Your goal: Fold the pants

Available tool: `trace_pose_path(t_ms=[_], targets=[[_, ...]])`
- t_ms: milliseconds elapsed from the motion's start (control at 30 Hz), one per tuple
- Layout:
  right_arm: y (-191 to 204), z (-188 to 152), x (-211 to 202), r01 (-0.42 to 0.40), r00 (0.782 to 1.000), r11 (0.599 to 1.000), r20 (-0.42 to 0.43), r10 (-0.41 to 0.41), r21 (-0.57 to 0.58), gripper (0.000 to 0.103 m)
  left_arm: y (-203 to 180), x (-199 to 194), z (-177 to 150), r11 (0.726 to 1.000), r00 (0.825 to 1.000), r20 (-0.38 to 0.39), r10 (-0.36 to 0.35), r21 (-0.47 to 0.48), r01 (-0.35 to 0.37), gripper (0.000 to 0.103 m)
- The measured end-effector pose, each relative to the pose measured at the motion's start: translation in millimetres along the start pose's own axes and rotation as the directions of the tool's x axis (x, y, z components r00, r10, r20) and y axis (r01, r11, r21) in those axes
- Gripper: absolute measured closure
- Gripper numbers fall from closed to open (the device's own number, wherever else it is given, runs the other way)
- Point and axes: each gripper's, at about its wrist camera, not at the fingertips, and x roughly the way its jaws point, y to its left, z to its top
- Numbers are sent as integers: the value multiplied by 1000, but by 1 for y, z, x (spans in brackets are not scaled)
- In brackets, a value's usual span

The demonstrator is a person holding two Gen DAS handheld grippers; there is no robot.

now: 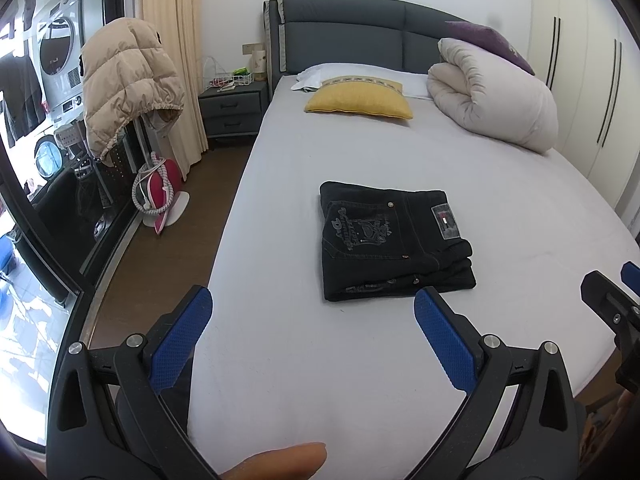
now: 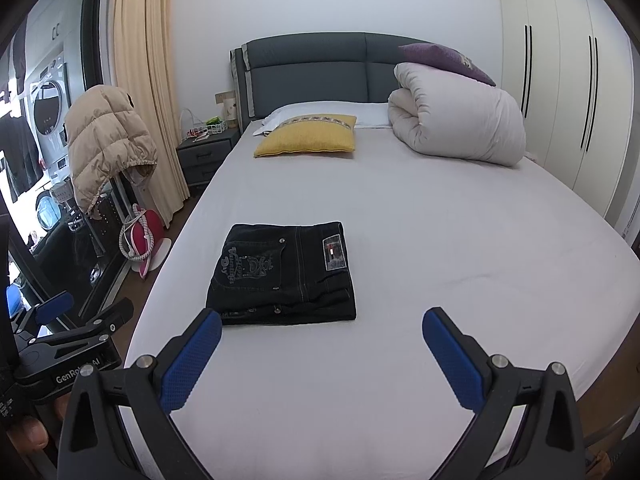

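Your left tongs (image 1: 313, 312) hang spread apart and empty, the black denim pants (image 1: 394, 242) sit folded mid-bed nearer the foot edge, right tongs (image 2: 322, 332) also apart. Folding looks done; maybe just square it.

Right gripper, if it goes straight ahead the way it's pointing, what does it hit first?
Probably the bare bed sheet. The right gripper, jaws open, aims down at the sheet just right of the folded black jeans, which sit left of centre. Depth is uncertain.
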Motion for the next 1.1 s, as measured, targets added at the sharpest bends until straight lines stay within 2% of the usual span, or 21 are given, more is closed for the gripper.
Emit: trace_pose_path(t_ms=[1100], targets=[[-5,-3,7,-3,1000,1000,-18,3,0,0,6,17,3,1000,1000,-21,-19,15,20,0]])
